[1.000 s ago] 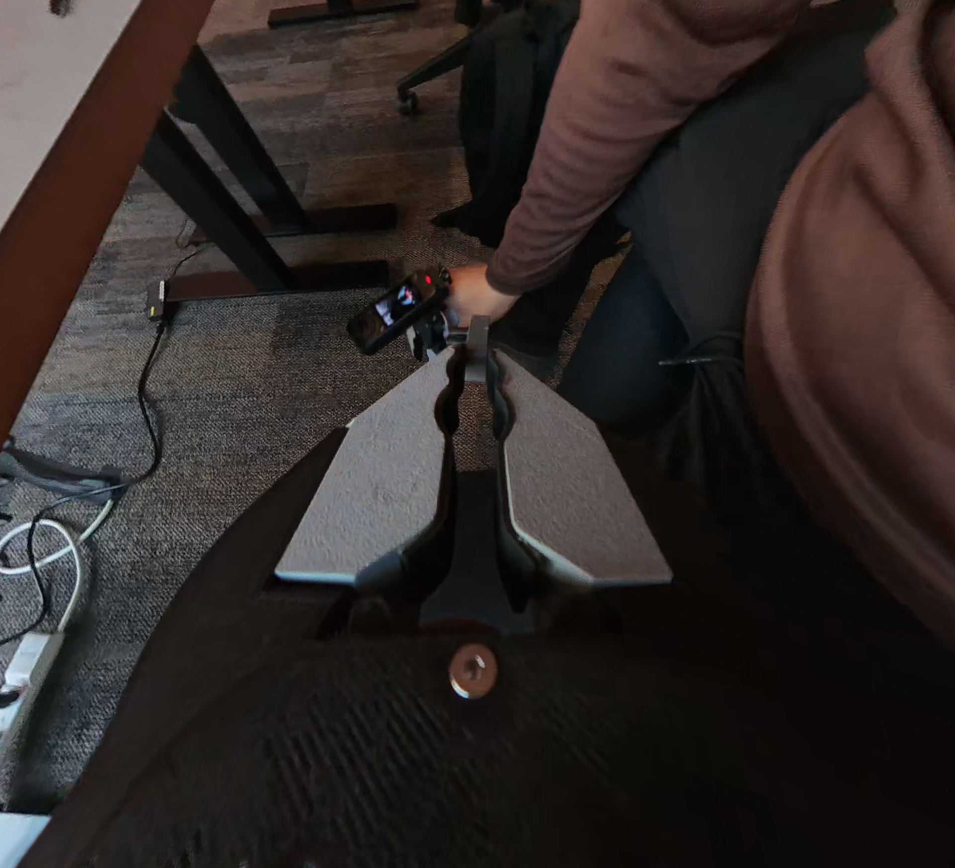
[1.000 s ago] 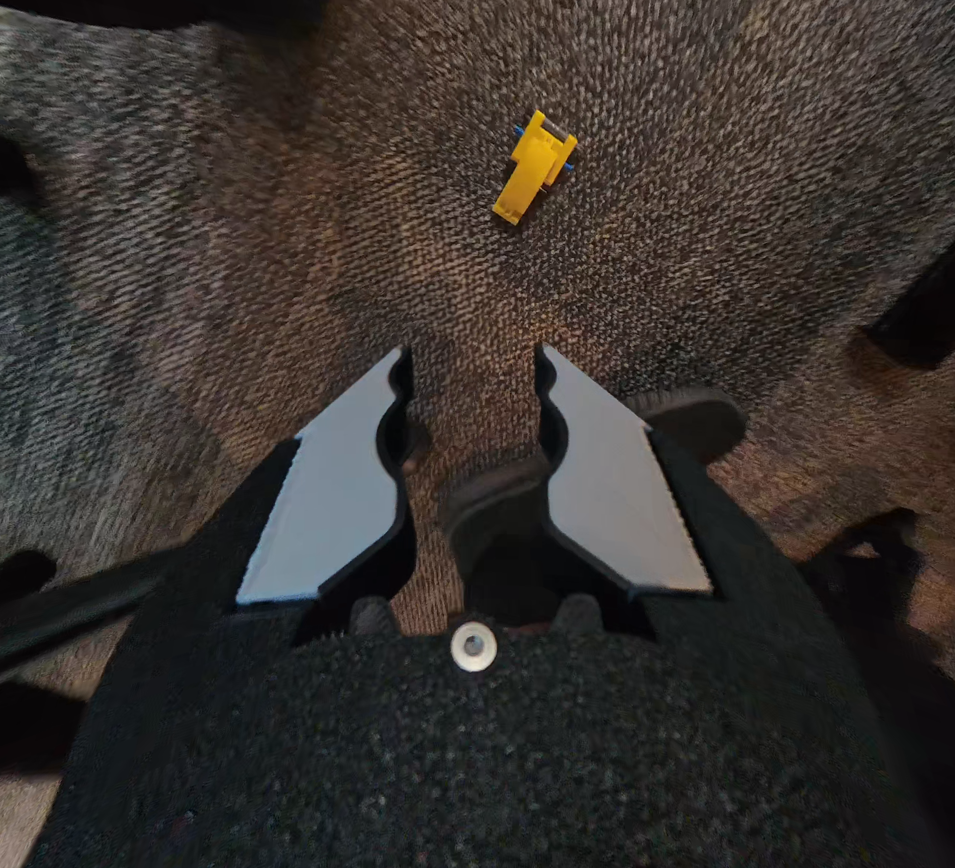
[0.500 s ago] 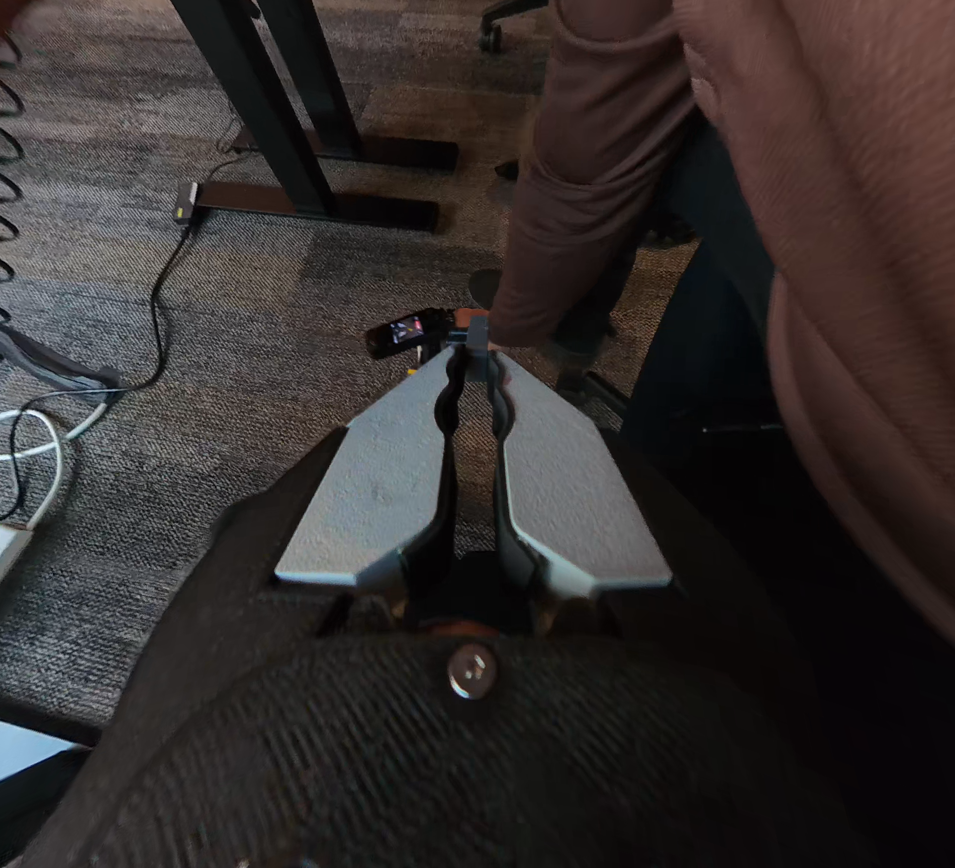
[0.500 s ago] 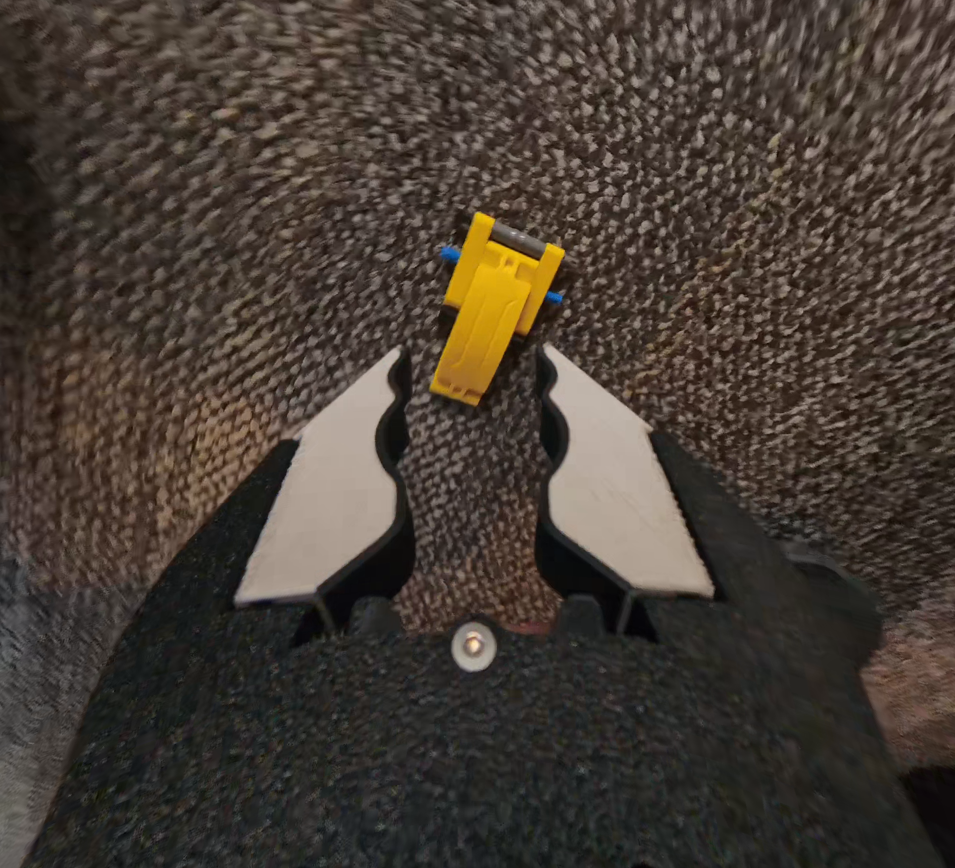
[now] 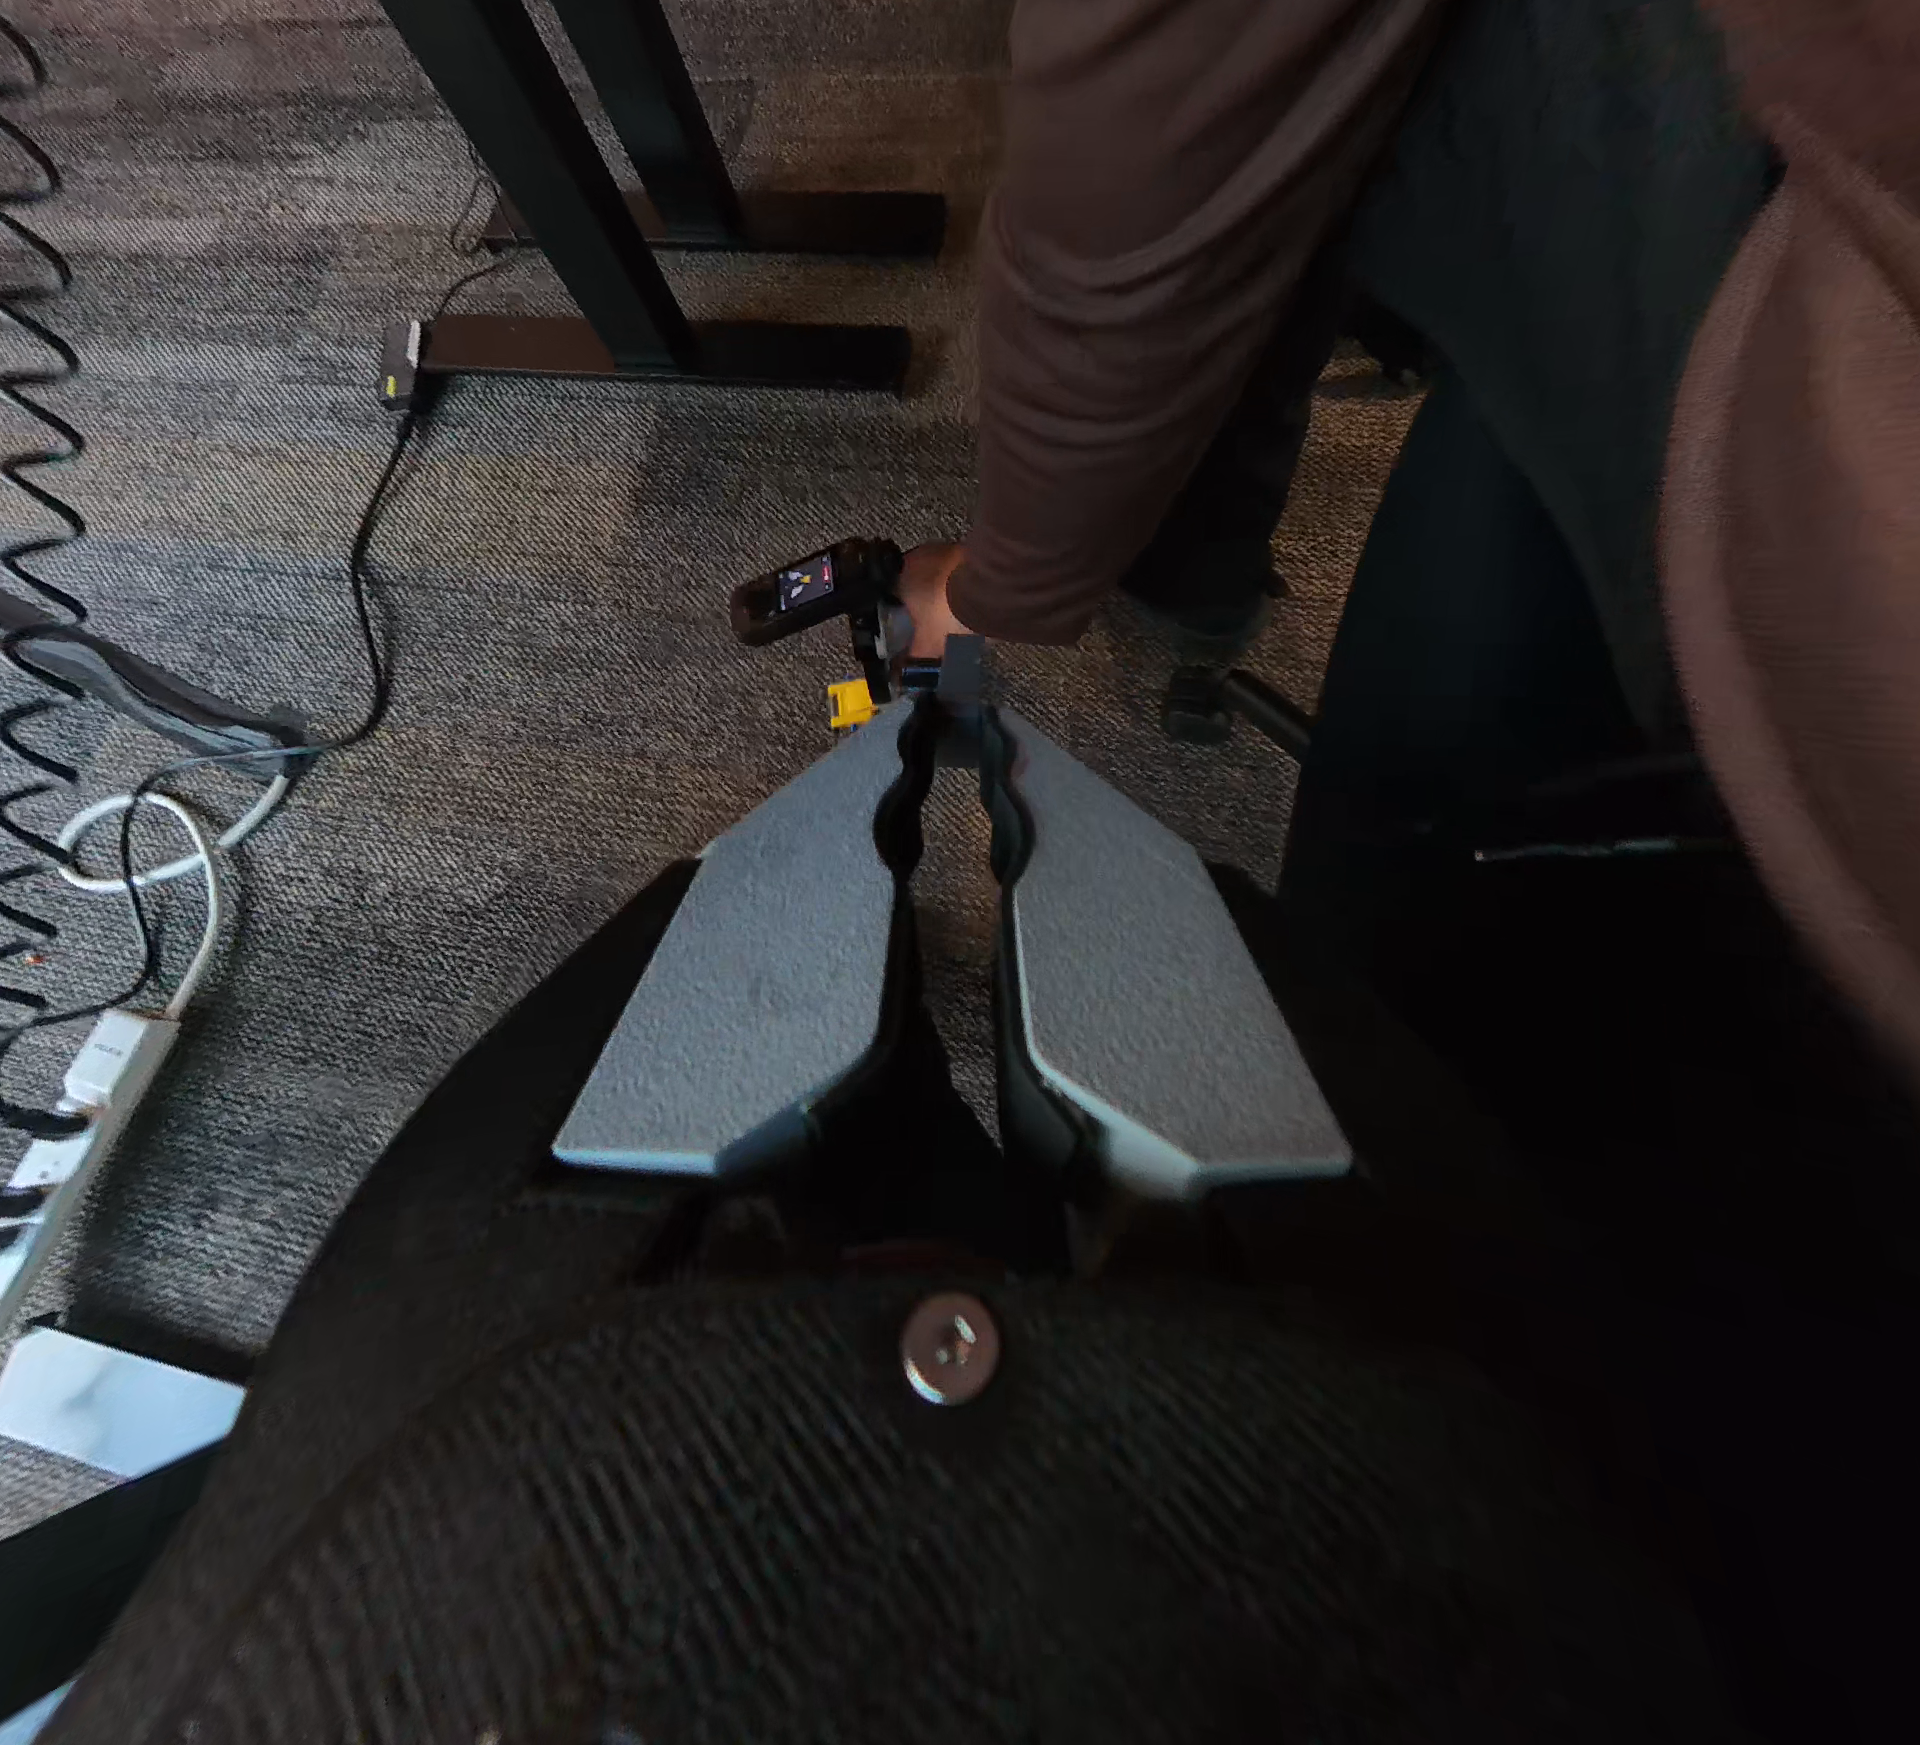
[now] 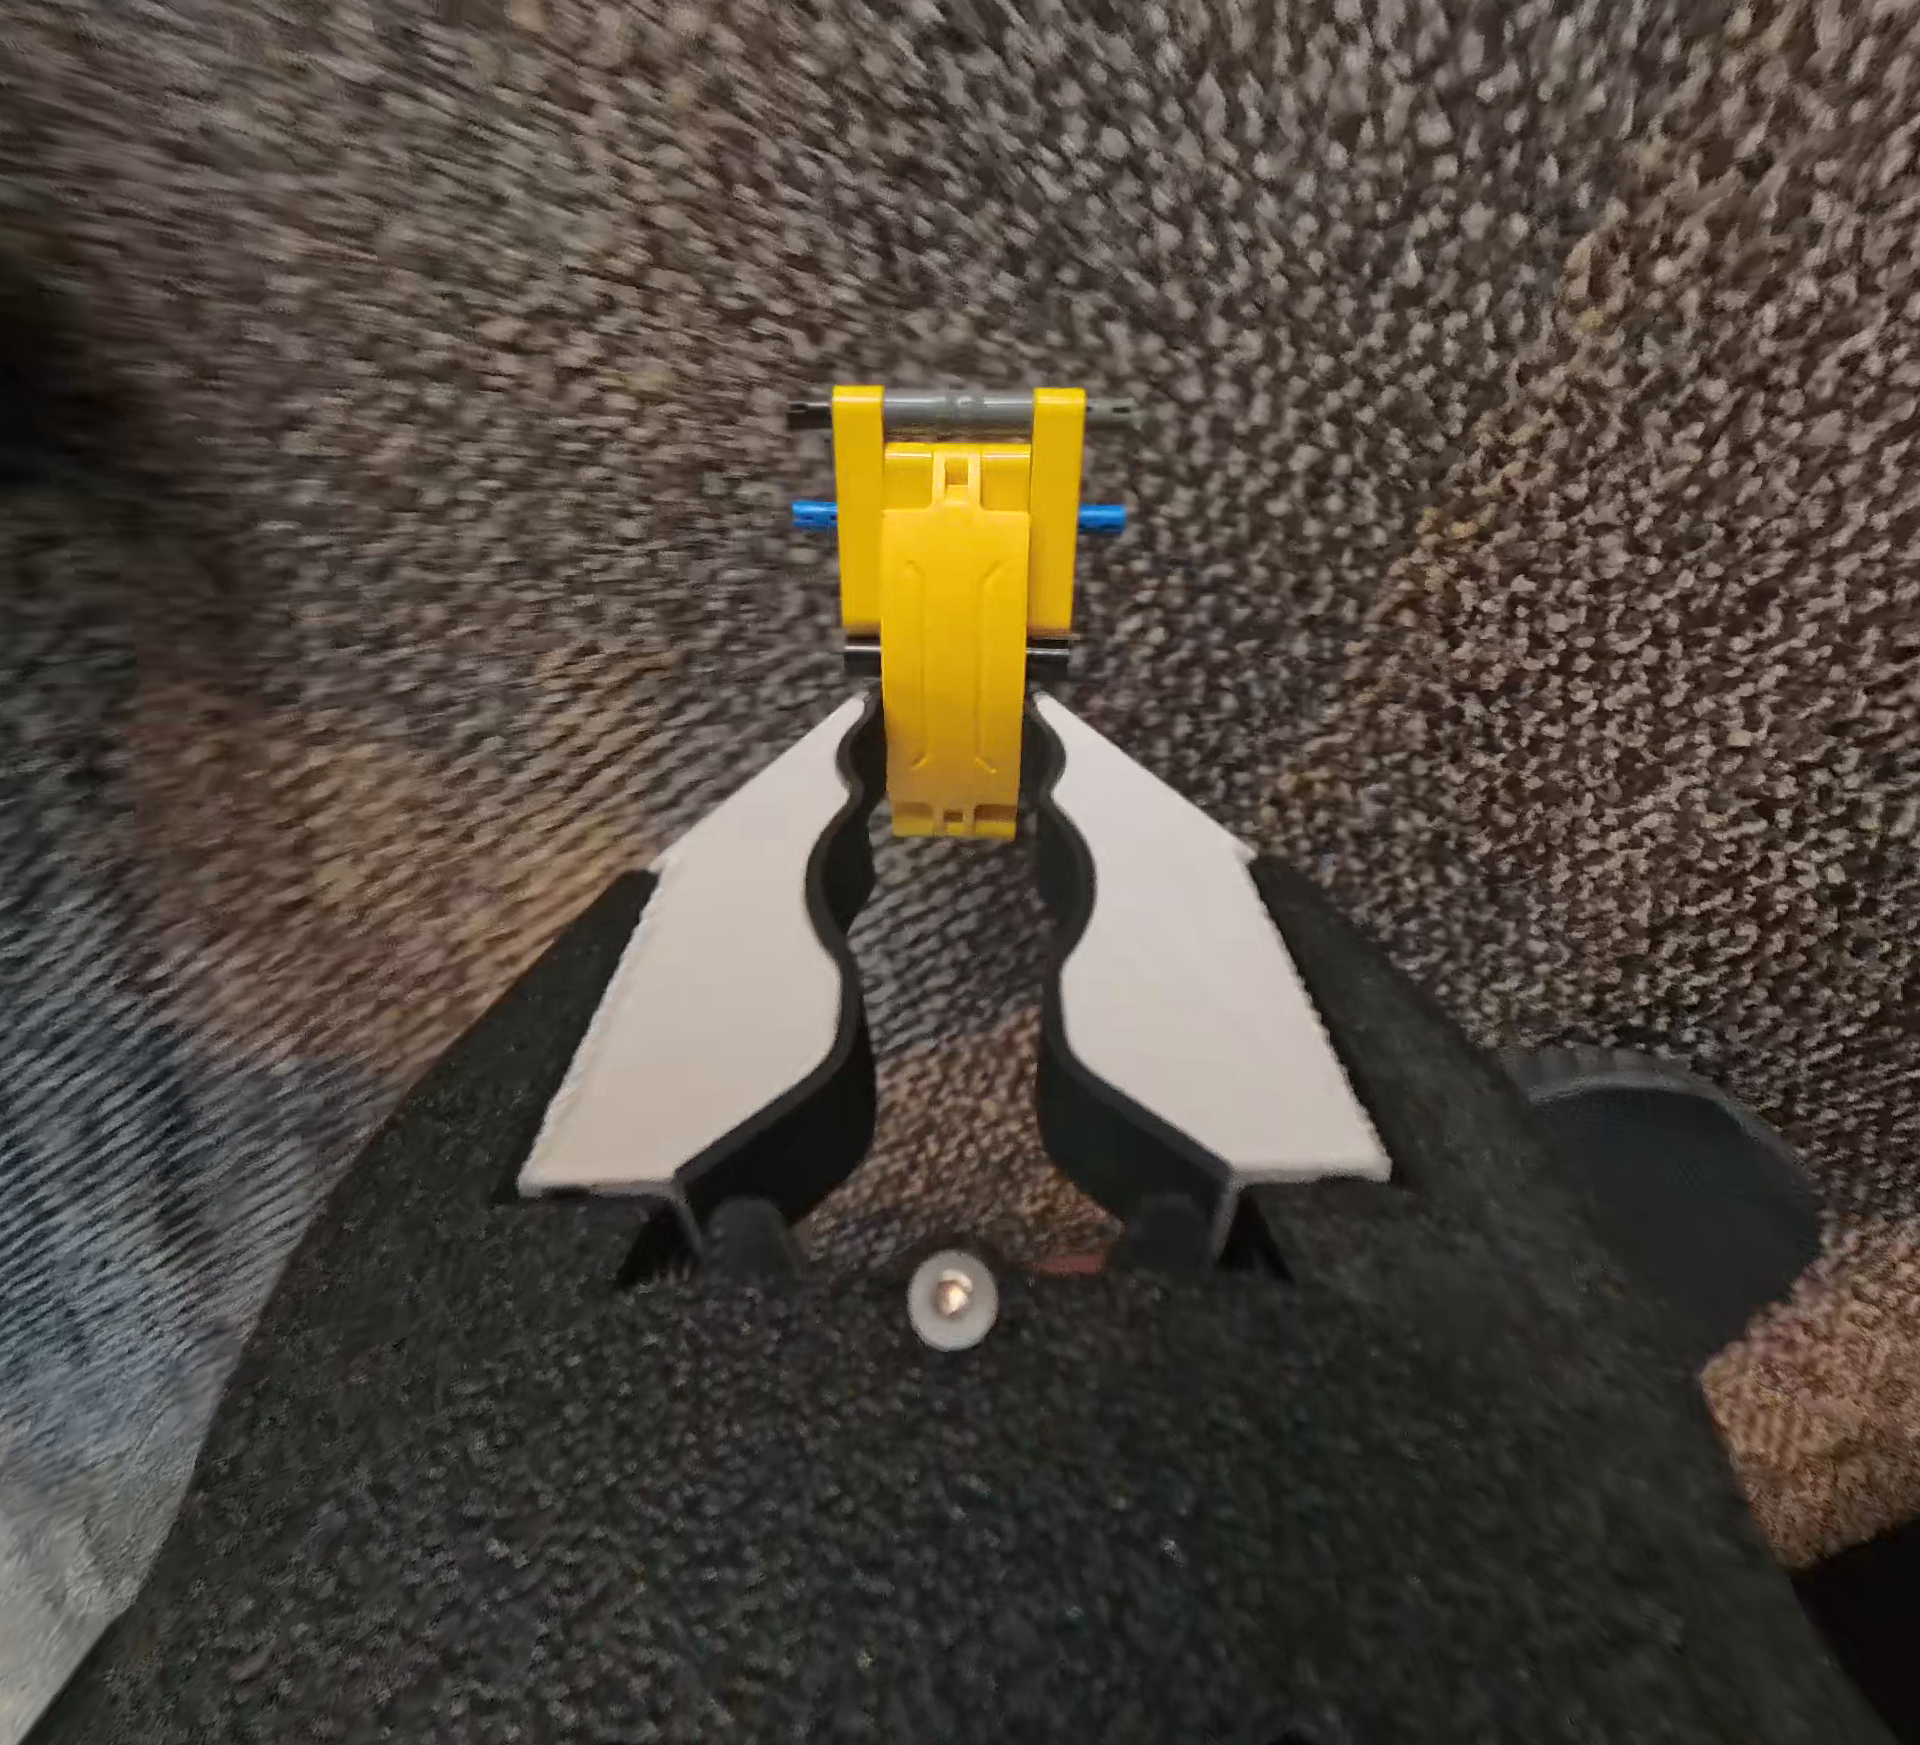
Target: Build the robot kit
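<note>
A yellow plastic building piece (image 6: 954,615) with blue pins and a grey axle lies on the speckled carpet. My right gripper (image 6: 954,708) points down at it, and its two fingertips press against both sides of the piece's lower end. The left wrist view shows that gripper farther off, with a small camera screen (image 5: 800,589) and a person's hand (image 5: 930,583) on it, and the yellow piece (image 5: 850,706) beneath. My left gripper (image 5: 951,729) hovers above the floor, its fingers nearly together on a small grey block (image 5: 961,669) at the tips.
Black desk legs and feet (image 5: 582,168) stand on the grey carpet at the back. Cables (image 5: 364,552), a coiled cord (image 5: 31,324) and a power strip (image 5: 94,1103) lie at the left. A person's brown sleeve (image 5: 1143,241) and dark trousers (image 5: 1507,448) fill the right. A chair caster (image 5: 1195,708) sits nearby. Some 55 cm of space lies between my two pairs of fingers.
My right gripper has come down to the yellow piece and narrowed its fingers onto it. My left gripper has tilted and shifted, still holding the grey block.
</note>
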Available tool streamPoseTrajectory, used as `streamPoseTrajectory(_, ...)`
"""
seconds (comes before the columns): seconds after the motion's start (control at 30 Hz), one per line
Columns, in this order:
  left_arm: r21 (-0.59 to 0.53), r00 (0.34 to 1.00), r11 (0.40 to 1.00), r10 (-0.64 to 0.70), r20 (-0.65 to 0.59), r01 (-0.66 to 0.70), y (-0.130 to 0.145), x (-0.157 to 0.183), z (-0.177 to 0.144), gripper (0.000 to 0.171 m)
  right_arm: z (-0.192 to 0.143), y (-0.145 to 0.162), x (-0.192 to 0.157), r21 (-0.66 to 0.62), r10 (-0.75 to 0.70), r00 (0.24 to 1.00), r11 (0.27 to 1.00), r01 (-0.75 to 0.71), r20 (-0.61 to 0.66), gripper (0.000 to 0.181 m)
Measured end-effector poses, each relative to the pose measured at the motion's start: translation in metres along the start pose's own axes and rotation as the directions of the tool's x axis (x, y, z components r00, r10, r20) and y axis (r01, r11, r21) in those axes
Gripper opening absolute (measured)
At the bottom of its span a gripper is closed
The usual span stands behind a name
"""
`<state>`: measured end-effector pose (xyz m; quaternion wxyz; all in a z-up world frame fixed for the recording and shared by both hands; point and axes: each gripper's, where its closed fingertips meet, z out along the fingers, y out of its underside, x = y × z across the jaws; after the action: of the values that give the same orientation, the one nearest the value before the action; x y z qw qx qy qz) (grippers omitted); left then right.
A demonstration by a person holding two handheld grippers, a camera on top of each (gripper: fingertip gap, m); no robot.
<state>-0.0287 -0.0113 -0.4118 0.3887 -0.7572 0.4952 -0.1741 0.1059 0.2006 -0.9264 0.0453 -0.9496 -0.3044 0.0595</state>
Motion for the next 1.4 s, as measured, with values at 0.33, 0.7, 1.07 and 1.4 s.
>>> streamPoseTrajectory(0.33, 0.158, 0.967, 0.967, 0.220, -0.128, -0.199, -0.077, 0.045, -0.027, 0.005, -0.153, 0.011, -0.051, 0.112, -0.091, 0.942, 0.992, 0.058, 0.322, 0.024)
streamPoseTrajectory(0.7, 0.243, 0.850, 0.883, 0.458, -0.258, -0.402, -0.114, 0.095, -0.002, 0.005, -0.365, 0.088, -0.092, 0.176, -0.372, 0.783, 0.928, 0.329, 0.499, 0.024)
streamPoseTrajectory(1.07, 0.345, 0.905, 0.913, 0.322, -0.278, -0.218, -0.151, 0.079, -0.001, 0.005, -0.559, 0.131, -0.115, 0.503, -0.519, 0.778, 0.807, 0.310, 0.354, 0.025)
streamPoseTrajectory(1.4, 0.203, 0.773, 0.843, -0.326, -0.544, 0.498, -0.158, 0.031, -0.012, 0.005, -0.640, 0.089, -0.113, 0.576, -0.509, 0.736, 0.792, 0.200, 0.445, 0.025)
